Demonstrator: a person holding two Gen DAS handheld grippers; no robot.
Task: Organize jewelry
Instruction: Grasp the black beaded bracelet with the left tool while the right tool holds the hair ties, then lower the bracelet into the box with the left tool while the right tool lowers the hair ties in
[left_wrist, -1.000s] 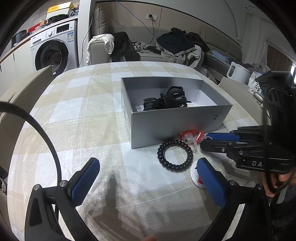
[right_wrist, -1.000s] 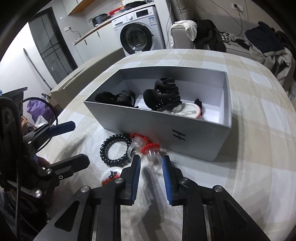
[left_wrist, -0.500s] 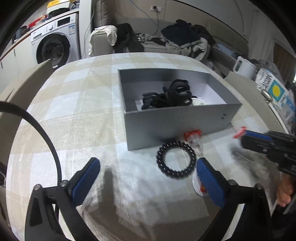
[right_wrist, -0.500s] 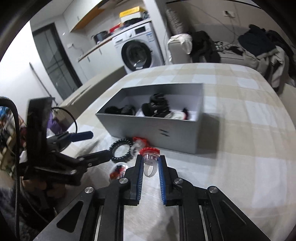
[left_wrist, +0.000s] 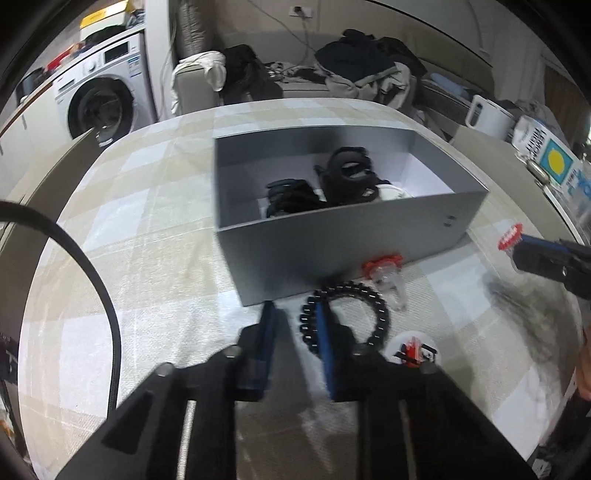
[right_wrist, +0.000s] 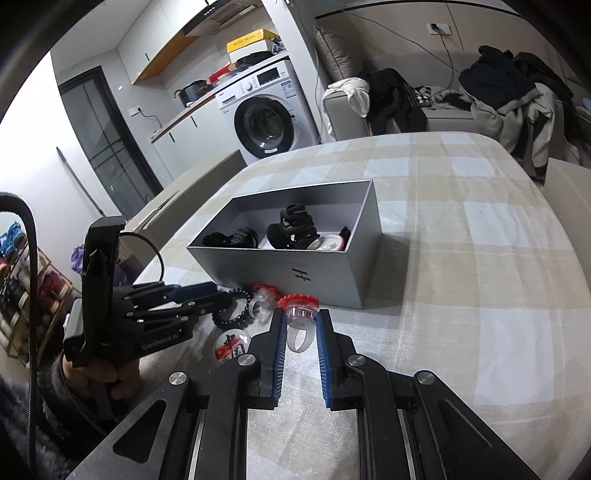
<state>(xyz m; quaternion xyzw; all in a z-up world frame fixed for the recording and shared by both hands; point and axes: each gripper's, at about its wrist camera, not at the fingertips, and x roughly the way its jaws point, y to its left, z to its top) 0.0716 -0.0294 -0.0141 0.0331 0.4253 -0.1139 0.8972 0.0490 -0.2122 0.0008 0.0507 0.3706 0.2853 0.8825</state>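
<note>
A grey open box (left_wrist: 369, 243) (right_wrist: 295, 273) on the checked table holds black hair clips (left_wrist: 349, 177) (right_wrist: 293, 230). My right gripper (right_wrist: 300, 321) is shut on a clear ring with a red top (right_wrist: 298, 314), held above the table in front of the box; it also shows in the left wrist view (left_wrist: 509, 238). My left gripper (left_wrist: 295, 314) has its fingers narrowed around the left edge of a black bead bracelet (left_wrist: 373, 306) (right_wrist: 232, 317) on the table. A second red-topped ring (left_wrist: 384, 269) (right_wrist: 264, 299) lies by the box.
A round white badge with red marks (left_wrist: 413, 349) (right_wrist: 231, 345) lies near the bracelet. A washing machine (right_wrist: 266, 122), a sofa with clothes (right_wrist: 461, 96) and a white kettle (left_wrist: 487, 114) stand beyond the table.
My left gripper went from wide open to nearly shut at the bracelet's left edge. My right gripper lifted the red-topped ring off the table and drew back from the box.
</note>
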